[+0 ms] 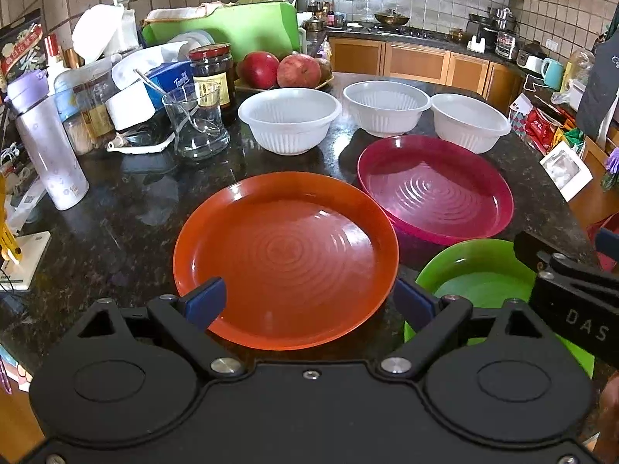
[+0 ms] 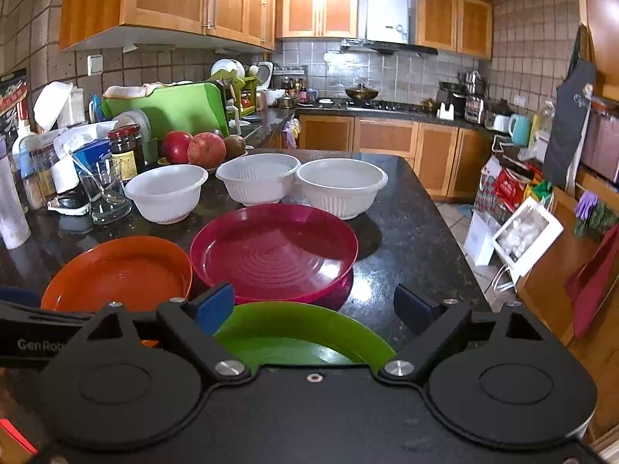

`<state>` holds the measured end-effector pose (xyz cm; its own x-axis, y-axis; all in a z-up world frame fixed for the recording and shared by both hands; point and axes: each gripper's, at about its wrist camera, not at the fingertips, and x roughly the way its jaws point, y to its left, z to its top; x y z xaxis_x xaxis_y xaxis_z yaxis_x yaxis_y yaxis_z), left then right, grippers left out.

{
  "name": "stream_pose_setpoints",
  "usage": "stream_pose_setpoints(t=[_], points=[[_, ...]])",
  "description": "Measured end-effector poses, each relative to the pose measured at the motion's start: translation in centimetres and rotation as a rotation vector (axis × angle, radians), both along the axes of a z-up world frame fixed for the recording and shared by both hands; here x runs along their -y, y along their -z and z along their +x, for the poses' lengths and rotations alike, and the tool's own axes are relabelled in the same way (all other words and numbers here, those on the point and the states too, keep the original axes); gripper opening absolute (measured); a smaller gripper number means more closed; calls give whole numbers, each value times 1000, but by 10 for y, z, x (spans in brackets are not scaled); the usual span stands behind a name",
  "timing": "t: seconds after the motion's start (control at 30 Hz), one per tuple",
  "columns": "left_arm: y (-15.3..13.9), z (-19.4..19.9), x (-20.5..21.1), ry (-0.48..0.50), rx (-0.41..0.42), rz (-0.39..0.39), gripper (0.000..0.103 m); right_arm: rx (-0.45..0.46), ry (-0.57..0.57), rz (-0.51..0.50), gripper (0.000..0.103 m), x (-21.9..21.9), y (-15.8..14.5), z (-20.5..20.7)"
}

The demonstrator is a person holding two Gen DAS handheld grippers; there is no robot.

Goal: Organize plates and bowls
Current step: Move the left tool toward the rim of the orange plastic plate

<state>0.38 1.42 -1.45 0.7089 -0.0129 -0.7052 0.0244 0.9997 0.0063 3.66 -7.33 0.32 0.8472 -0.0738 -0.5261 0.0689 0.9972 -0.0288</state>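
An orange plate lies on the dark counter in front of my left gripper, which is open and empty above its near rim. A magenta plate lies to its right and a green plate nearer, at the right. Three white ribbed bowls stand in a row behind. In the right wrist view my right gripper is open and empty above the green plate, with the magenta plate, the orange plate and the bowls ahead.
Clutter crowds the counter's left: a glass jug with a spoon, a dark jar, a white bottle, a tissue box, a fruit plate with apples. The counter's right edge drops to the floor, with bags beside it.
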Motion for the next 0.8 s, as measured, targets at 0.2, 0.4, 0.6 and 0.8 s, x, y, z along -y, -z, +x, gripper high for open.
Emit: stream_pose_setpoints(t=[0.2, 0.4, 0.6, 0.8], points=[[-4, -3, -1, -12, 26, -4, 92, 45, -18, -9, 93, 0, -4, -5], [-6, -4, -6, -51, 42, -8, 90, 74, -65, 16, 93, 0, -9, -7], [-6, -6, -13, -92, 35, 2, 89, 103, -144, 56, 92, -8, -13, -7], [-9, -11, -25, -131, 40, 15, 89, 180, -199, 79, 92, -19, -19, -13]])
